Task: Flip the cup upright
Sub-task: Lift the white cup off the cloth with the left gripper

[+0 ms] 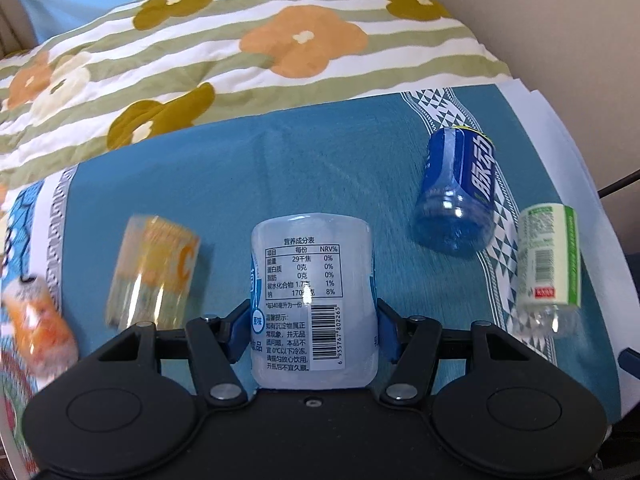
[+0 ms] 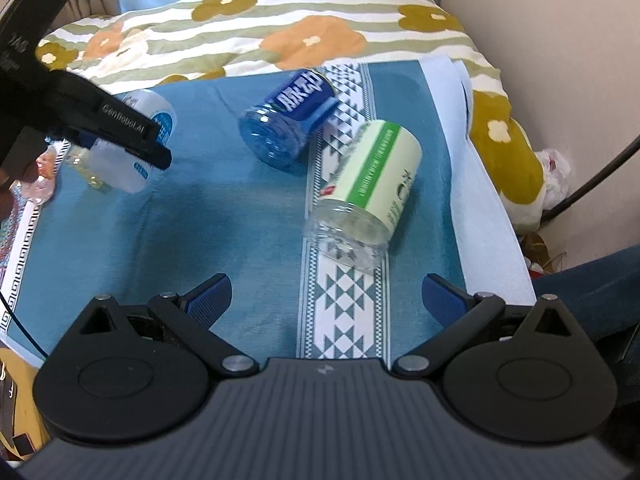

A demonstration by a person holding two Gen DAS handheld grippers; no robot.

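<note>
The left wrist view sits low and close over the teal cloth (image 1: 320, 168), facing the floral quilt (image 1: 240, 40). The right wrist view looks from higher and farther back, facing the same way. Both share the blue cup (image 1: 460, 192) (image 2: 288, 120) and green-labelled cup (image 1: 548, 256) (image 2: 368, 184).

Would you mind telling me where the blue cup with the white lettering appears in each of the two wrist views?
Left wrist view: the blue cup lies on its side at upper right, on the teal cloth.
Right wrist view: the same cup lies at upper centre, left of the green-labelled cup.
Shared landmark: the cloth's white triangle-patterned band runs beside it in both.
</note>
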